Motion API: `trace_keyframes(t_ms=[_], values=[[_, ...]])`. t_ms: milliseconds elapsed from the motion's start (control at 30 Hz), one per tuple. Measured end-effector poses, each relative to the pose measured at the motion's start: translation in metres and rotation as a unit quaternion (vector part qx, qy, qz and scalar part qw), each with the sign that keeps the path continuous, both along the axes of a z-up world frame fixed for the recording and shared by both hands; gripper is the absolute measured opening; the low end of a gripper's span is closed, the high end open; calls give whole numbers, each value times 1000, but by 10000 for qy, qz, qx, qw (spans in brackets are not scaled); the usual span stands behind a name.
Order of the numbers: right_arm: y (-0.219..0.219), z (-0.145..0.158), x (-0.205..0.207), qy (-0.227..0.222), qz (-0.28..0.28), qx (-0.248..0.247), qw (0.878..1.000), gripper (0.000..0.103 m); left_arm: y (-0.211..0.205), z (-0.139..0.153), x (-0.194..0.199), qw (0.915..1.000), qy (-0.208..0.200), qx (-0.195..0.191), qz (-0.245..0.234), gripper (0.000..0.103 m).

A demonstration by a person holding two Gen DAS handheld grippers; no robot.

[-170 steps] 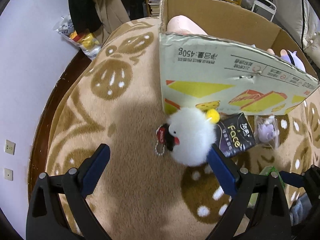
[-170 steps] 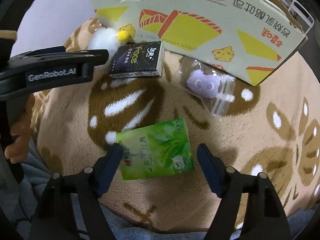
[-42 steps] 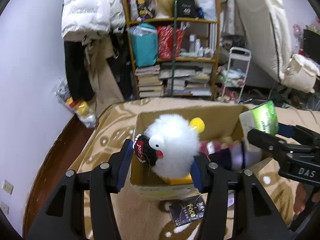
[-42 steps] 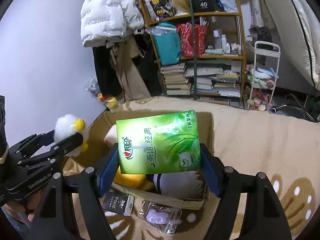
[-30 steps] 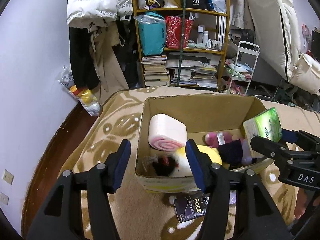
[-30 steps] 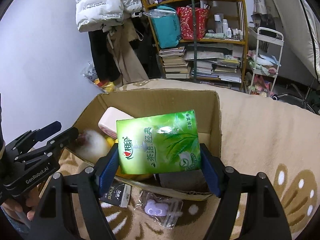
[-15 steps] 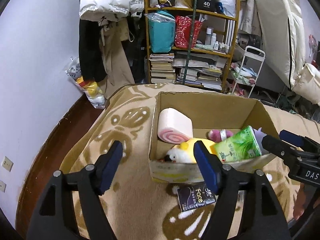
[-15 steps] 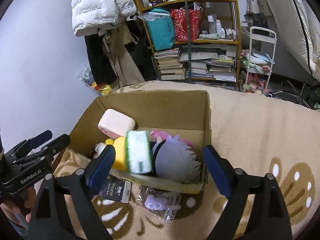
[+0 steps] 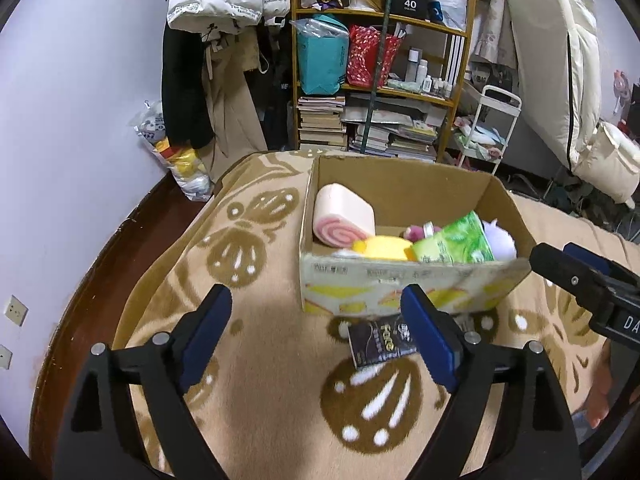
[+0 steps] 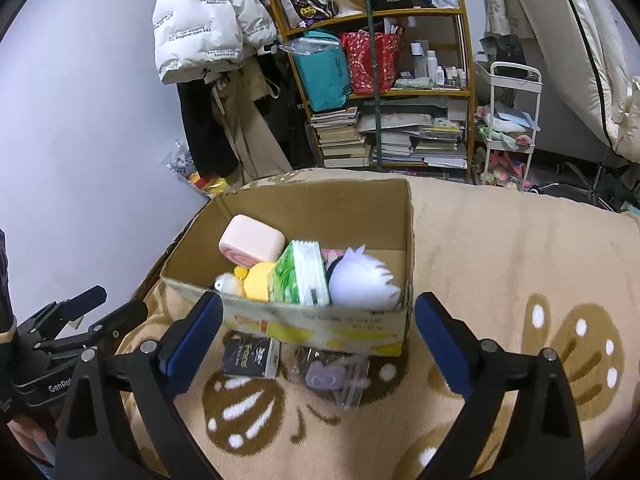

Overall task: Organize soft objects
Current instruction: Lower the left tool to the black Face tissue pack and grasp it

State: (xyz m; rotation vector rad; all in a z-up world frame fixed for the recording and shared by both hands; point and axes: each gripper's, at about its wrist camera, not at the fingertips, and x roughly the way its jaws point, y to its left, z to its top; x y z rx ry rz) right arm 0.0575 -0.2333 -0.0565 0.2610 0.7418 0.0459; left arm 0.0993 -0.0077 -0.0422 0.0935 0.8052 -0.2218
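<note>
An open cardboard box [image 9: 400, 294] [image 10: 320, 324] stands on the brown patterned blanket. Inside lie a pink roll cushion [image 9: 342, 220] [image 10: 252, 244], a yellow plush [image 9: 384, 248], the white fluffy chick [image 10: 228, 283], the green tissue pack [image 9: 454, 242] [image 10: 298, 274] and a pale purple plush [image 10: 362, 280]. A black tissue pack [image 9: 380, 342] [image 10: 250, 356] and a bagged purple toy [image 10: 326, 376] lie on the blanket in front of the box. My left gripper [image 9: 316, 336] is open and empty, in front of the box. My right gripper [image 10: 316, 344] is open and empty too.
A cluttered bookshelf [image 10: 384, 92] and hanging coats [image 10: 208, 32] stand behind the bed. A white trolley [image 10: 510, 128] is at the right. The bed's left edge drops to a dark wooden floor [image 9: 120, 248] by the wall.
Both grippers let go of their loads over the box: the white chick and the green tissue pack now lie inside. Both grippers have opened wide and pulled back towards me.
</note>
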Motion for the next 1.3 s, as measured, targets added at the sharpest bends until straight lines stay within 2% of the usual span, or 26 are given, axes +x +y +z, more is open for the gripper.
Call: trace_keyframes(t_ms=[267,467,933,1300], values=[[8,-5,-13,206,96,-203,9995,101,-6,-9,-19,9991,310,143,-236,86],[7,-18,-10,419,55,-155,9990,101,-14,-22,-22,9982,392,344,-287,86],[8,-57,21,1105,54,301,9934,101,-24,-53,6,9960,786,253,-353,86],[5,-72,38,1323,102,393,9904,101,-38,-77,23,9926,1054,100,-601,86]])
